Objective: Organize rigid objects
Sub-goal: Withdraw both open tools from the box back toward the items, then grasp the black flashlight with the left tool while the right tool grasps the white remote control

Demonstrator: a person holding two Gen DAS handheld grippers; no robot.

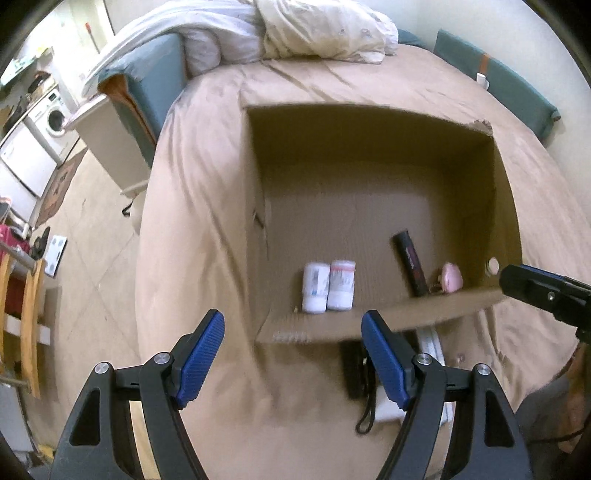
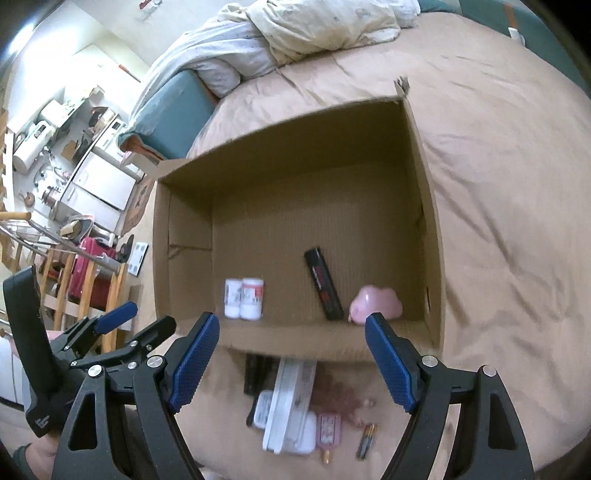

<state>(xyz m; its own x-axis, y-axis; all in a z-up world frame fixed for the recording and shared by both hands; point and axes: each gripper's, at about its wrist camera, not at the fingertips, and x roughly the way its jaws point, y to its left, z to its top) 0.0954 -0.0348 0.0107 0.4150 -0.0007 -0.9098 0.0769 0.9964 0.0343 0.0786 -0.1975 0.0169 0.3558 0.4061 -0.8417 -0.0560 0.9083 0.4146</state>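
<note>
An open cardboard box [image 1: 506,206] [image 2: 424,206] lies on a bed with a tan cover. Inside are two white bottles [image 1: 328,286] [image 2: 244,298], a black tube [image 1: 410,262] [image 2: 323,283] and a pink case [image 1: 452,277] [image 2: 375,301]. My left gripper [image 1: 293,356] is open and empty, just before the box's near wall. My right gripper [image 2: 291,362] is open and empty above loose items in front of the box: a long white box [image 2: 290,398], a black object [image 2: 256,374], a pink tag [image 2: 328,430] and small batteries [image 2: 366,439]. The right gripper also shows in the left wrist view [image 1: 543,291].
Crumpled white bedding [image 1: 295,33] lies at the bed's far end. A teal headboard [image 1: 498,81] runs along the right. To the left the bed drops to the floor, with a washing machine [image 1: 51,118], wooden rack [image 1: 26,325] and red bag [image 2: 90,269].
</note>
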